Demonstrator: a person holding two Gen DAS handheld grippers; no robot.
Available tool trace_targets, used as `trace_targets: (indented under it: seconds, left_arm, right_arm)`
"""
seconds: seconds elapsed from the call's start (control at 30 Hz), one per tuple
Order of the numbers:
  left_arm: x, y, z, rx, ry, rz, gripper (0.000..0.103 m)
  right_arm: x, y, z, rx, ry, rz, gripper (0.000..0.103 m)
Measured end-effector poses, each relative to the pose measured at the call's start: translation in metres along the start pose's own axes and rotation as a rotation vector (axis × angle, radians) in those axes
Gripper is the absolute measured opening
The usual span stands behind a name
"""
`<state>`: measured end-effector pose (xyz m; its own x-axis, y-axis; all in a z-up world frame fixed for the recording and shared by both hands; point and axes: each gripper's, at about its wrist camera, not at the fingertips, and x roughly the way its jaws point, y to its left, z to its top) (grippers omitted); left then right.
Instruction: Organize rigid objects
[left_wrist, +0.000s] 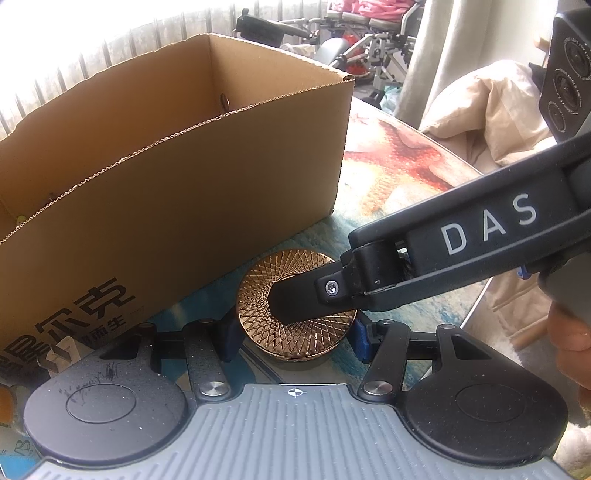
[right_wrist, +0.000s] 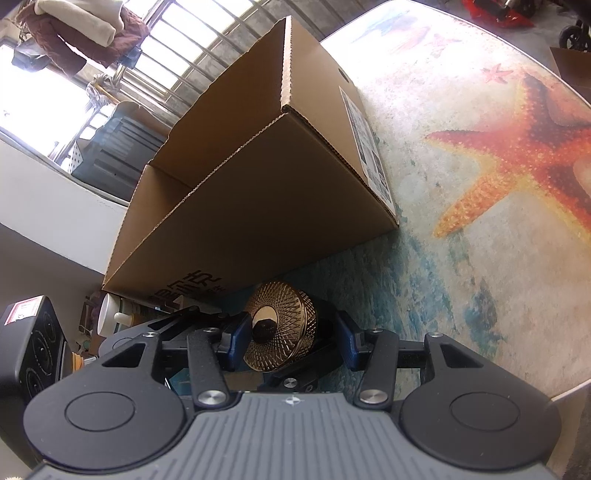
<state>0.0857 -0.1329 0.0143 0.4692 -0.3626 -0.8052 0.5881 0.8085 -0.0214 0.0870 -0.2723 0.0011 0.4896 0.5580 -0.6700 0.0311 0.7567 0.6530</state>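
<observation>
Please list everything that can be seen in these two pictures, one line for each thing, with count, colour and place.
box: one, brown cardboard, open top, on the table.
jar: one, gold patterned lid, in front of the box.
table: one, round, sea and starfish print.
pillow: one, beige, beyond the table edge.
left gripper: one, black, blue pads flank the jar.
right gripper: one, black, one finger across the lid.
hand: one, holding the right gripper.

Left gripper (left_wrist: 295, 339) angled down, fingers (left_wrist: 360, 338) flanking gold lid (left_wrist: 258, 288), right gripper (right_wrist: 291, 339) clamped across it
</observation>
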Motion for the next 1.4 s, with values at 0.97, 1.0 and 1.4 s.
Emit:
trace_targets:
  seconds: [0.97,1.0,1.4]
  left_arm:
    - [-0.038,-0.005,-0.003,-0.022,-0.120,0.017,0.056]
    - [-0.041,-0.006,-0.002,-0.024,-0.125,0.021,0.056]
    - [-0.076,-0.003,0.017,-0.030,-0.210,0.071,0.056]
  right_arm:
    - [-0.039,0.042,-0.005,-0.114,-0.084,-0.007,0.052]
    - [-0.042,0.045,-0.005,-0.123,-0.090,-0.005,0.052]
    - [-0.066,0.081,0.006,-0.213,-0.155,0.043,0.052]
